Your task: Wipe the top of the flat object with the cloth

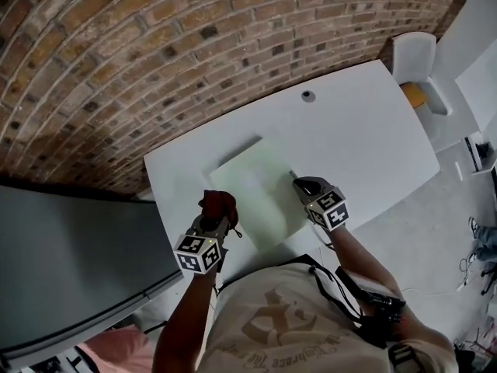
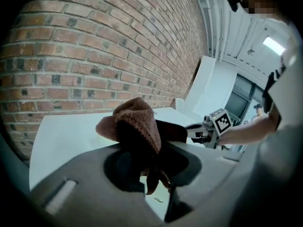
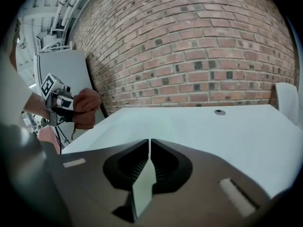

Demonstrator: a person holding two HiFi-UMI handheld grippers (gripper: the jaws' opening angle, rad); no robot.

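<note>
Left claw (image 2: 150,171) pinching brown cloth (image 2: 135,126) beside pale flat board (image 1: 252,186), right claw (image 3: 149,157) clamped on board's right edge

The left hand-held gripper (image 1: 218,210) is sitting at about seven o'clock from the middle of the head view. It is pointing toward twelve o'clock and tilting downward, with its jaws clamping on a bunched brown cloth (image 2: 135,124). The left forearm (image 1: 185,313) is running back toward six o'clock. The right hand-held gripper (image 1: 296,179) is sitting at about four o'clock and aiming toward eleven o'clock. Its jaws are pressing together on the thin edge of the pale flat object (image 3: 143,186). The right forearm (image 1: 362,259) is trailing off toward five o'clock. The two grippers are working side by side, apart from each other.
</note>
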